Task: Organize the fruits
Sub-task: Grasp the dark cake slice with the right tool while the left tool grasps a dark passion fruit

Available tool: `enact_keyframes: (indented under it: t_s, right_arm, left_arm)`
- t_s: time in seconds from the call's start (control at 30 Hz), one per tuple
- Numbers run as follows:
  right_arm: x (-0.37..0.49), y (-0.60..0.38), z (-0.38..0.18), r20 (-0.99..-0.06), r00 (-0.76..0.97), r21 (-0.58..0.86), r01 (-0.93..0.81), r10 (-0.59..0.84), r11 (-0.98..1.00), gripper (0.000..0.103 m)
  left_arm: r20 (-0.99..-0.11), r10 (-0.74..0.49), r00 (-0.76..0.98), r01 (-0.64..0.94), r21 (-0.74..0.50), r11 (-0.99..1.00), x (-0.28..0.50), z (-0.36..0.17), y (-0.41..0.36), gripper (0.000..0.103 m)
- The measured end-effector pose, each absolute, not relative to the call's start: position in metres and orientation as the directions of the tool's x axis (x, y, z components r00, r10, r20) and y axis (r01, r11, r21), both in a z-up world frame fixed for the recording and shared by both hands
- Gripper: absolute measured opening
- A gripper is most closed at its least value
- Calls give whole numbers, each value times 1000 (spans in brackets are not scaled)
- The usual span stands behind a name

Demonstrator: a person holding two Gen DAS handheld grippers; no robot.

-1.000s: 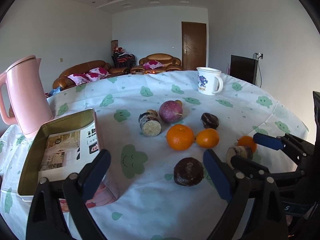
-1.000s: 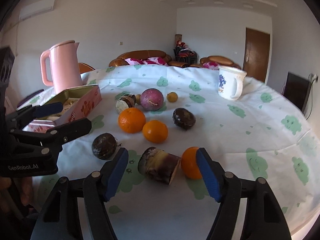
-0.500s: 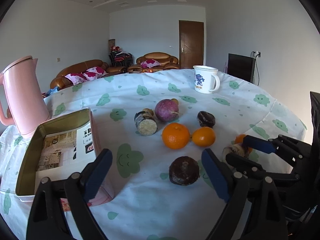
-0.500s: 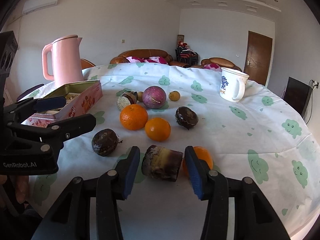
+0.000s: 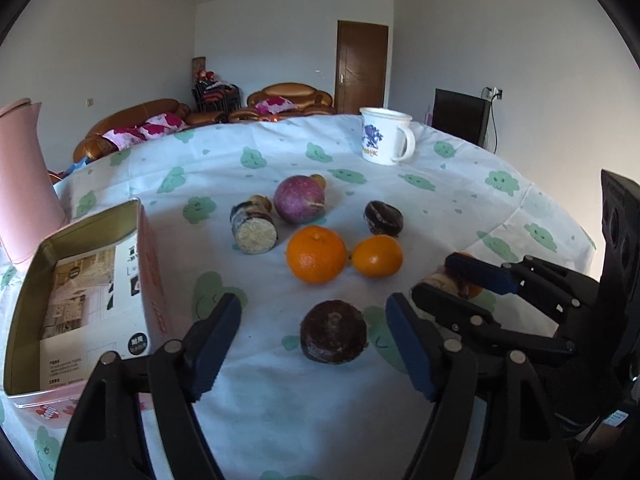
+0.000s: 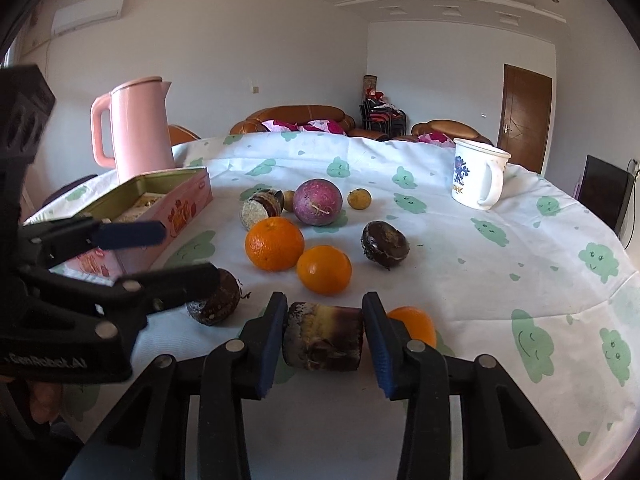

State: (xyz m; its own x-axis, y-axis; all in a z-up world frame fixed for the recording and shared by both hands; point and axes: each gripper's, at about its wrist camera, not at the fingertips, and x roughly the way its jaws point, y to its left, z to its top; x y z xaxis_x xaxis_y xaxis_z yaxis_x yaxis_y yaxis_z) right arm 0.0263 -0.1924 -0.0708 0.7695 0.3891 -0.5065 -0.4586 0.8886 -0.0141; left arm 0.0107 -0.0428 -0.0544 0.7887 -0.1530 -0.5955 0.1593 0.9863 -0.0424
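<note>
Both wrist views look low, close across the same fruit-strewn table (image 5: 460,200).

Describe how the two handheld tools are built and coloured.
Both match: the left tool and right tool have black plastic linkage arms joined by silver rivets, ending in flat blue pads. In the right wrist view, the left one's black body carries white "GenRobot.AI" lettering. No cables or sleeves are visible.

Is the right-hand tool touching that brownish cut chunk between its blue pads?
Touching. In the right wrist view, the right tool, just closing, has both blue pads flush against the ends of the cut chunk.
</note>
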Motion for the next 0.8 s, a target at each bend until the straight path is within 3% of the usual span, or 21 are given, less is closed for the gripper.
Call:
enact_keyframes:
  t_s: [0.07,0.3,0.43,0.8]
  right_arm:
    - [25,-197,-67,-483,781,3,-452,396,892,41]
    - [26,-206,-56,-442,803,26,-434,400,900,41]
    - [27,-208,-55,-439,804,30,-433,401,901,41]
    - [25,-208,-54,-434,798,40,-448,419,893,41]
  left_arm:
    - [-601,-163,782,162,-55,985,12,-56,-41,67]
    - [-660,-174,730,202,-35,979,23,-62,-53,65]
    - [-699,-193,689,226,-46,973,31,-69,-58,42]
    - [-686,-214,695,239,-60,969,30,-69,-56,41]
